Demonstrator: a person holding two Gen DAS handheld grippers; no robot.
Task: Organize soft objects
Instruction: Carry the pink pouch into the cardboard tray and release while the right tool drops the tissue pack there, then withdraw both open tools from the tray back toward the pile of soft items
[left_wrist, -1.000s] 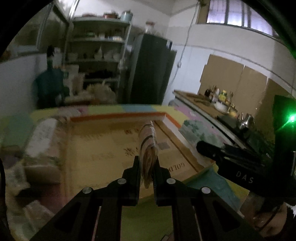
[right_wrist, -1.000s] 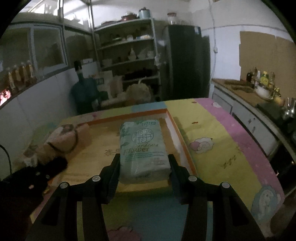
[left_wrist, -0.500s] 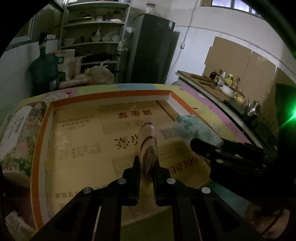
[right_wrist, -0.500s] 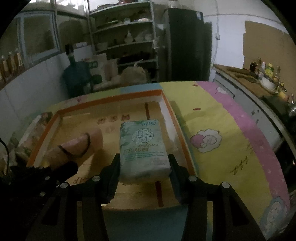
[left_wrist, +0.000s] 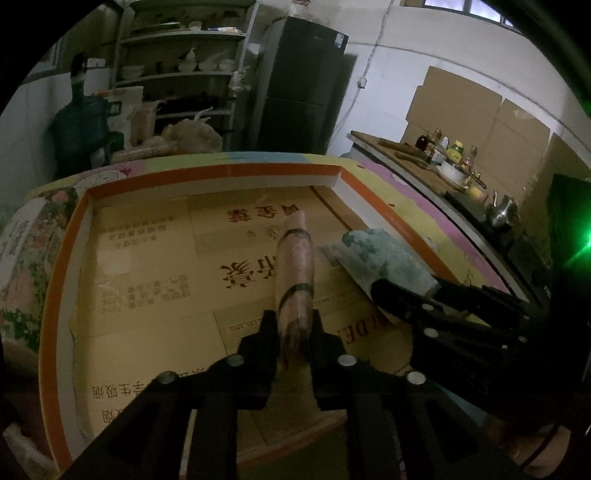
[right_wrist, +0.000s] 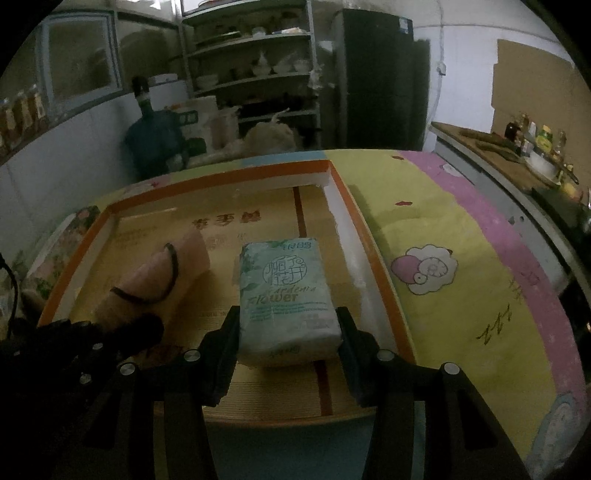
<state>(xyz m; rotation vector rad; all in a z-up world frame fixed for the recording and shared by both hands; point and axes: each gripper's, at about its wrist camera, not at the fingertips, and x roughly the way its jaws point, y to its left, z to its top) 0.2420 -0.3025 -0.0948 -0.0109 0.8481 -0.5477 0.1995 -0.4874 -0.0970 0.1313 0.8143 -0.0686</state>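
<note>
A pinkish rolled cloth (left_wrist: 295, 258) bound by two dark bands lies lengthwise on the cardboard floor of an orange-rimmed tray (left_wrist: 207, 175). My left gripper (left_wrist: 294, 332) has its jaws opening, and its pads still press the roll's near end. Right of it lies a pale green tissue pack (right_wrist: 288, 291) printed "Gardenia Flower", near the tray's right wall (right_wrist: 354, 229). My right gripper (right_wrist: 288, 332) holds the pack's near end, jaws opening slightly with the pads still on its sides. The right wrist view shows the roll (right_wrist: 155, 280) and left gripper (right_wrist: 122, 332) at lower left.
A floral-printed soft pack (left_wrist: 22, 251) lies outside the tray's left rim. The tray sits on a table with a yellow and pink cartoon cloth (right_wrist: 461, 277). Behind are shelves (right_wrist: 255, 77), a dark fridge (right_wrist: 373, 74), a water jug (right_wrist: 151, 140) and a counter with bottles (right_wrist: 532, 144).
Both grippers came down and forward into the tray with their loads. The roll and the tissue pack now rest on the cardboard. The left jaws stand slightly wider around the roll.
</note>
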